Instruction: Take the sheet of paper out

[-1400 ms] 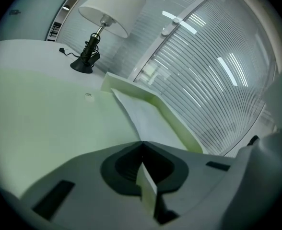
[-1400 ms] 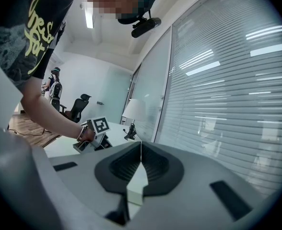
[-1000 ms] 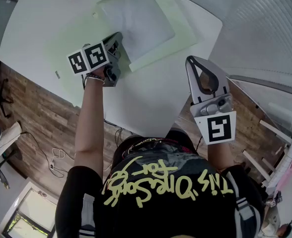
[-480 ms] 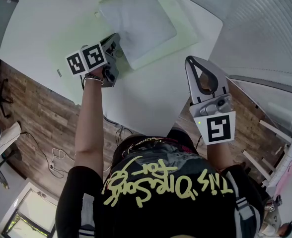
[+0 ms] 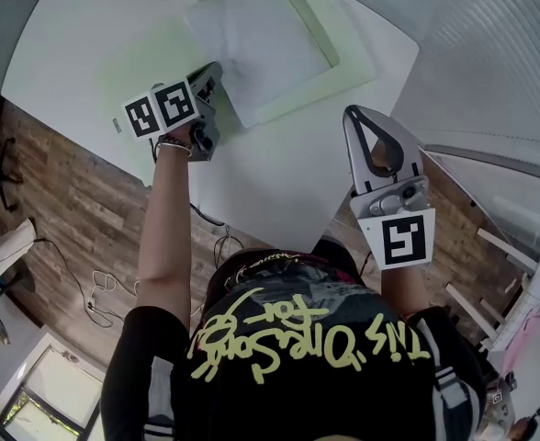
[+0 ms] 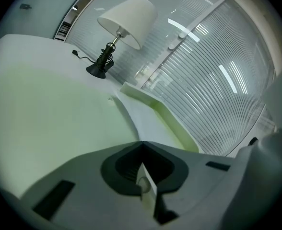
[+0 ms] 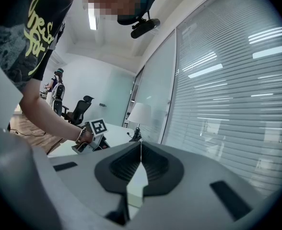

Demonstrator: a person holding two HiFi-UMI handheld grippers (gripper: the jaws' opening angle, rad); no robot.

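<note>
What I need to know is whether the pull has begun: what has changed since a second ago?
Hardly anything. The folder and table sit slightly farther right in the head view, possibly only the camera shifting. The left gripper stays shut on the near corner of the sheet of paper; the right gripper stays shut and empty at the table's edge.

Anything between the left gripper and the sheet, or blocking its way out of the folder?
Nothing visible. The left gripper has its jaws shut on the near corner of the sheet of paper. The green folder borders the sheet's right-hand edges, and the side at the gripper looks open. The right gripper is well clear.
</note>
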